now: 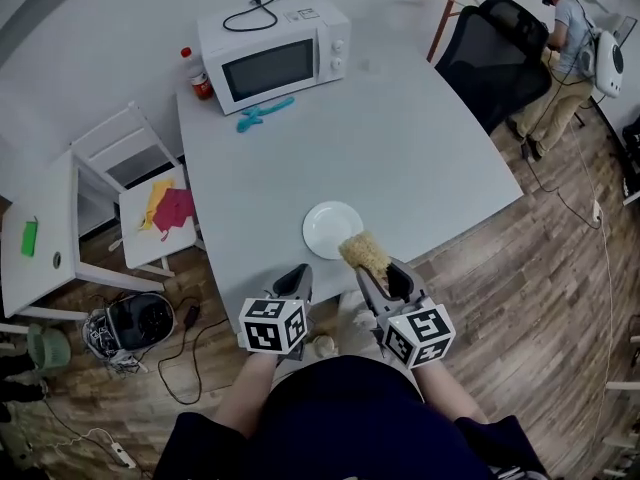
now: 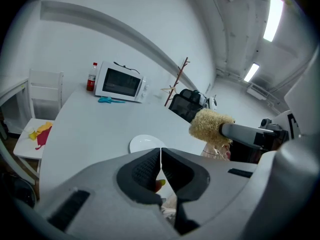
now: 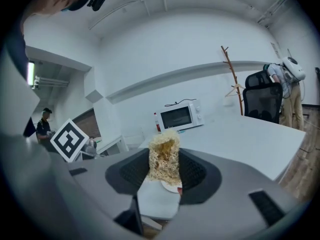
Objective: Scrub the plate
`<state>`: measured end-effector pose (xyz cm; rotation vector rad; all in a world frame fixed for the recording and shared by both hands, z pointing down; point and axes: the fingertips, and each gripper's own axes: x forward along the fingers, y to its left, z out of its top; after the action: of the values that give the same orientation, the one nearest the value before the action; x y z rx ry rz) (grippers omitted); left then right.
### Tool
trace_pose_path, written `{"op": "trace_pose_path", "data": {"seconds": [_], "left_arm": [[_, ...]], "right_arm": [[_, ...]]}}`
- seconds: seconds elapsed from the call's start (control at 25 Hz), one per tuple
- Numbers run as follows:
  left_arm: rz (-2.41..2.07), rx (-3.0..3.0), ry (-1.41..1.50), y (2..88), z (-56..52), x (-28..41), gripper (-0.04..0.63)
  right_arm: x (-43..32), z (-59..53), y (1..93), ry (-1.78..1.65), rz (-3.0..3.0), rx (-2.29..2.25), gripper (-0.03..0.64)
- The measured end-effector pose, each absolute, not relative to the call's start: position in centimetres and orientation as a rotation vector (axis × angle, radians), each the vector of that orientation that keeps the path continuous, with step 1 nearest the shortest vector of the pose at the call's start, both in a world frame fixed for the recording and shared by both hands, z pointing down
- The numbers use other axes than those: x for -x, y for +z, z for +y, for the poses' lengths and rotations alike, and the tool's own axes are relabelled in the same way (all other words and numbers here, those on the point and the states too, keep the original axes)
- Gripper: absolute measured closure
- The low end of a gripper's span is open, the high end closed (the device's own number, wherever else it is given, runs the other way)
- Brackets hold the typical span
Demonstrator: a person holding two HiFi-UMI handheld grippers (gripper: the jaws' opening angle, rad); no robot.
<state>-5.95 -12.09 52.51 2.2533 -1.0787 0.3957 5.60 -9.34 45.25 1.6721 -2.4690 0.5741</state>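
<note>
While right claw [image 3: 164, 166] clamps soft loofah scrubber [image 1: 364, 252], left claw [image 2: 160, 156] clenched empty; white plate [image 1: 332, 229] just ahead: likely slick, breakable; steady by rim.

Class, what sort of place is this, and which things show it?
Probably an office or lab room: a microwave on a large plain table, with an office chair beside it.

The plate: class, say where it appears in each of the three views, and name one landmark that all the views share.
Head view: plate, just below the picture's centre.
Left gripper view: plate, slightly left of centre, lower half.
Right gripper view: plate, low centre, mostly hidden behind the scrubber.
Shared landmark: microwave, beyond the plate in every view.
</note>
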Motion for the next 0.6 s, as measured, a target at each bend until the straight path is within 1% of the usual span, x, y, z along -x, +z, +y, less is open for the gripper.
{"op": "trace_pose_path", "data": {"seconds": [0.28,0.32,0.4,0.52,0.6], "left_arm": [[-1.065,-2.113,0.422,55.7,-14.5,5.3,0.574],[-1.064,-2.083,0.412,56.3,-14.9,5.1,0.557],[-1.054,-2.029,0.401,57.5,-15.4,4.8,0.466],[-1.037,-1.959,0.408,59.1,-16.1,4.4,0.423],[-1.021,-1.909,0.407,60.1,-16.4,4.1,0.406]], "right_arm": [[-6.0,-13.9,45.9,0.576,-2.505,-1.557,0.446],[-6.1,-14.4,46.1,0.579,-2.506,-1.544,0.446],[-6.4,-15.2,46.7,0.595,-2.507,-1.524,0.446],[-7.0,-16.4,47.5,0.619,-2.502,-1.509,0.446],[-7.3,-17.1,48.0,0.634,-2.498,-1.499,0.446]]}}
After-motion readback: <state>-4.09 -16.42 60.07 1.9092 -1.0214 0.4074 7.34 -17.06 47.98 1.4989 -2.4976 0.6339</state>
